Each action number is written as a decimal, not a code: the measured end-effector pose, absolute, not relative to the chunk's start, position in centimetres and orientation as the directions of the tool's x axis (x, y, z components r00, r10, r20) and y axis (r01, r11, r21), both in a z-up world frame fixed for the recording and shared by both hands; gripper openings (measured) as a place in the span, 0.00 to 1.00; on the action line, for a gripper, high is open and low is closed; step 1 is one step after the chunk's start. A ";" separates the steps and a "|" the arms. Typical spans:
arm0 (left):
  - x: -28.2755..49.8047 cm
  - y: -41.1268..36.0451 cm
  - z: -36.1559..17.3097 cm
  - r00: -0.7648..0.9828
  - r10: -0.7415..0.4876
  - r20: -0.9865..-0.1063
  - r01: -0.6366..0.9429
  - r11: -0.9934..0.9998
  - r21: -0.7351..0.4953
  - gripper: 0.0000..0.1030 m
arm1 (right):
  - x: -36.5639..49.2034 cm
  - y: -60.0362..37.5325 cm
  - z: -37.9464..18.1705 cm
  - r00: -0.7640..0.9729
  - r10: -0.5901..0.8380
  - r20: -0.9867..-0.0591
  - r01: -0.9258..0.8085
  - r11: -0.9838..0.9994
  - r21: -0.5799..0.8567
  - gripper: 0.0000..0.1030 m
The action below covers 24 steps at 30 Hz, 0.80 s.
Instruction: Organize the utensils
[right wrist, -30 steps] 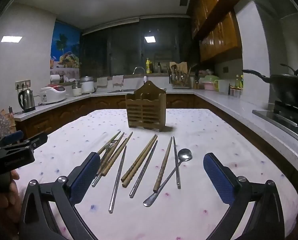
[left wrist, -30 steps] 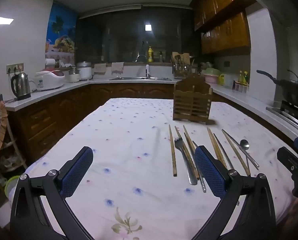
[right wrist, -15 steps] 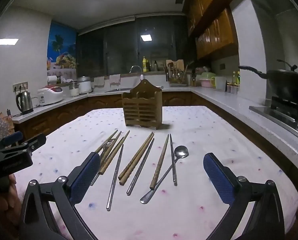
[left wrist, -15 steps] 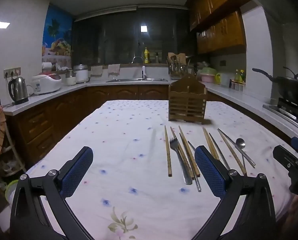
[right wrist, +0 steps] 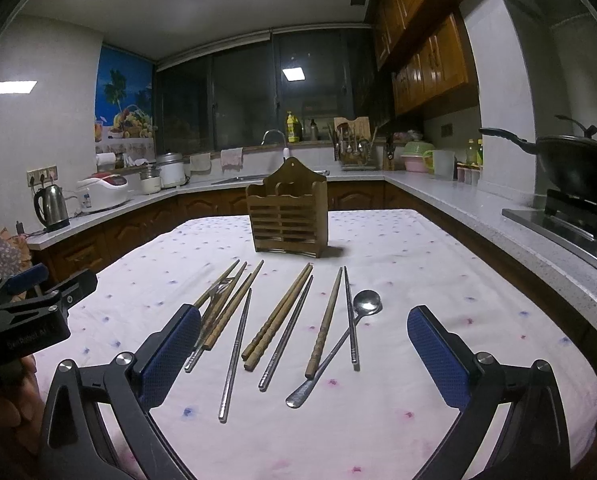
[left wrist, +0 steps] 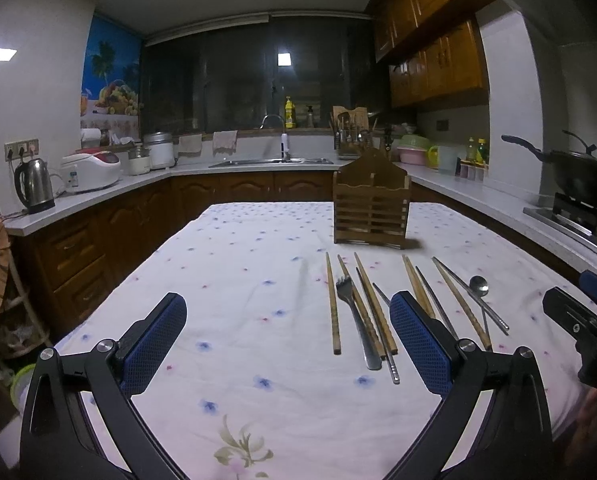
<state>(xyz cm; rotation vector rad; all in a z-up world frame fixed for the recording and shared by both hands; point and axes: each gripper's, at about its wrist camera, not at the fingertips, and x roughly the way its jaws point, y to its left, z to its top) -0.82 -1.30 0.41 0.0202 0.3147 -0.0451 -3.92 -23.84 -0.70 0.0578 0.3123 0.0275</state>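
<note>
Utensils lie loose in a rough fan on the flowered tablecloth (right wrist: pixel 438 280), just in front of the wooden holder (right wrist: pixel 287 216), none of them put away yet. From left to right in the right wrist view: a bunch of wooden chopsticks (right wrist: pixel 234 300) with a fork (left wrist: pixel 356 320) among them, a metal chopstick (right wrist: pixel 236 350), a wooden pair (right wrist: pixel 280 314), another metal one, a single carved stick (right wrist: pixel 325 320), then the spoon (right wrist: pixel 338 344) crossed by a metal stick.

Over the last second both cameras have pulled back and levelled slightly, so the holder sits lower in view. Nothing has been touched, and sorting has not begun.

The left gripper (left wrist: pixel 286 344) hangs spread wide and empty over bare cloth; the right gripper (right wrist: pixel 304 356) is likewise agape, holding nothing, straddling the fan.

The holder's compartments cannot be seen into. The left pad (right wrist: pixel 170 354) hides the near ends of the leftmost sticks, and the fork is barely visible there.
</note>
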 end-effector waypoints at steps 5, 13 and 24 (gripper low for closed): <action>-0.8 -1.3 0.4 0.950 -0.043 -0.308 0.049 0.999 0.011 1.00 | -3.9 -23.8 -0.8 0.951 0.037 -0.307 -0.018 0.998 0.063 1.00; -0.7 -1.2 0.6 0.949 -0.044 -0.312 0.049 0.999 0.007 1.00 | -3.8 -23.7 -0.8 0.951 0.038 -0.308 -0.020 0.998 0.062 1.00; -1.0 -1.6 0.6 0.949 -0.047 -0.313 0.052 0.999 0.007 1.00 | -3.8 -23.4 -0.9 0.950 0.041 -0.308 -0.023 0.998 0.063 1.00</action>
